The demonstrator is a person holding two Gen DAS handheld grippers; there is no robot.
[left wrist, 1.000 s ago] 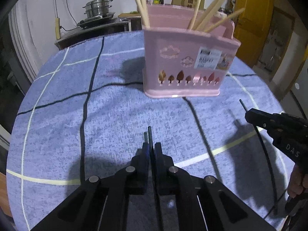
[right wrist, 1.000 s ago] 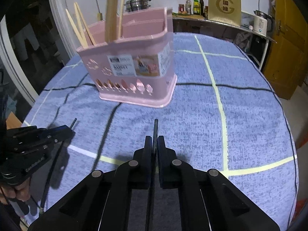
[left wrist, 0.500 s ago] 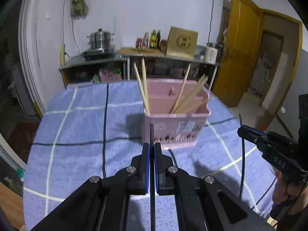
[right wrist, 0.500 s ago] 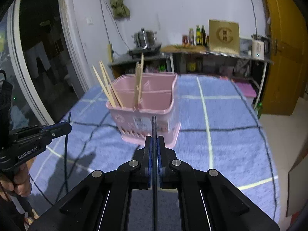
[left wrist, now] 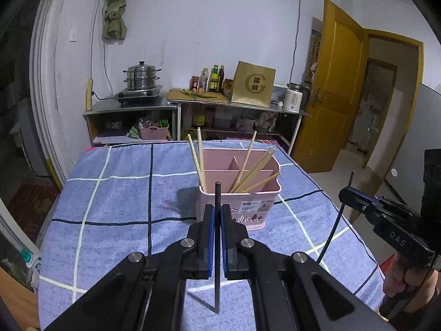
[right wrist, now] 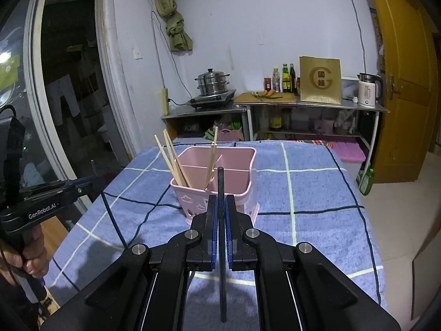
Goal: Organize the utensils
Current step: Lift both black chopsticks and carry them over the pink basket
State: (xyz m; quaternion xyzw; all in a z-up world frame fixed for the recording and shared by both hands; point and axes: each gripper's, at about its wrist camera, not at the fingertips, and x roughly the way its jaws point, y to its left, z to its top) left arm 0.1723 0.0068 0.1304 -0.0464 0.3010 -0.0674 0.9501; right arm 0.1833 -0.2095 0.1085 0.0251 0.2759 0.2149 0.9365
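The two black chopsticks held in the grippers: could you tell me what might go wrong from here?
Each black chopstick is pinched partway along, so it could pivot in the left gripper or right gripper on insertion. The wooden chopsticks lean across the front compartment of the pink holder and could deflect a tip. A sideways push might tip it.

I see a pink caddy (left wrist: 239, 193) upright, wooden chopsticks (left wrist: 249, 167) leaning inside it; two black chopsticks (left wrist: 217, 251) are raised upright near it.
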